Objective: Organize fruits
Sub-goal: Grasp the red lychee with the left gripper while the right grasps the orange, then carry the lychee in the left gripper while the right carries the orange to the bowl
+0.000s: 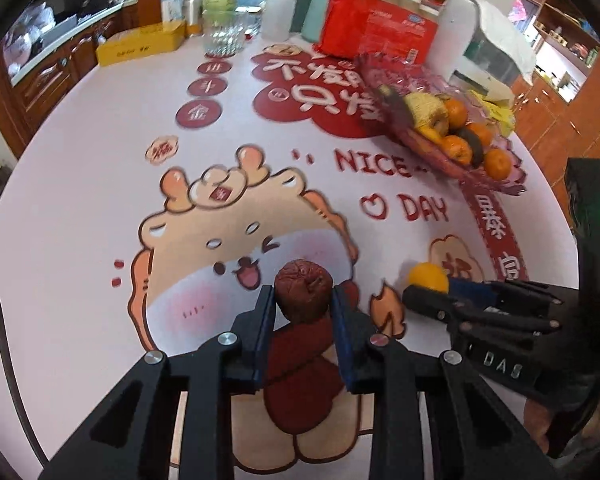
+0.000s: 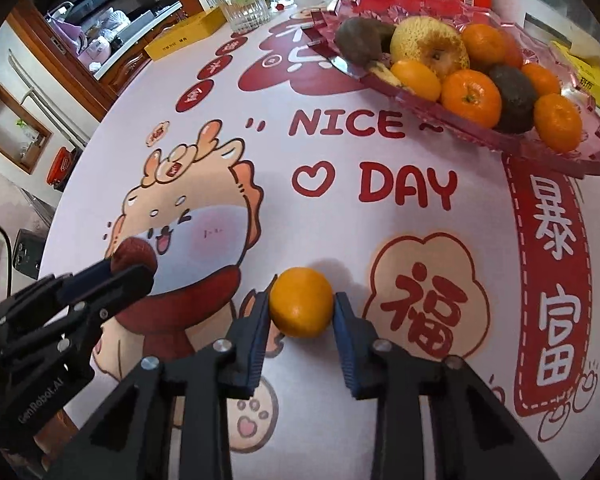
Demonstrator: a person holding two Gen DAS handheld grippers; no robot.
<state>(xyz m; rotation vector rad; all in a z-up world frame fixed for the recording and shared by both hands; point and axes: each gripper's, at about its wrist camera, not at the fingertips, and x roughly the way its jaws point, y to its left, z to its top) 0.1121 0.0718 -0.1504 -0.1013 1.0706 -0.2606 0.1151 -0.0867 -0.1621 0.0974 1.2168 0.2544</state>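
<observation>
Fruits mostly gathered in pink tray (image 2: 556,148) at far right; remaining: wrinkled red fruit (image 1: 303,292) clamped in left gripper (image 1: 303,312), orange (image 2: 301,302) pinched by right gripper (image 2: 301,312), both near, off tray, pending transfer.

On the white printed tablecloth (image 2: 340,232) you can read "NICE" and, below it, "DAY" in dark red capitals beside a heart outline. The cloud-shaped peach badge (image 2: 428,316) on that cloth carries the character 福, and the red vertical banner (image 2: 552,300) printed at its edge reads 暴富. Your black left gripper (image 2: 134,270) bears "GenRobot.AI" in pale letters on its body. Your black right gripper (image 1: 428,290) shows "DAS". The small lettering on the yellow flat box (image 2: 188,36) is too blurred to read.
</observation>
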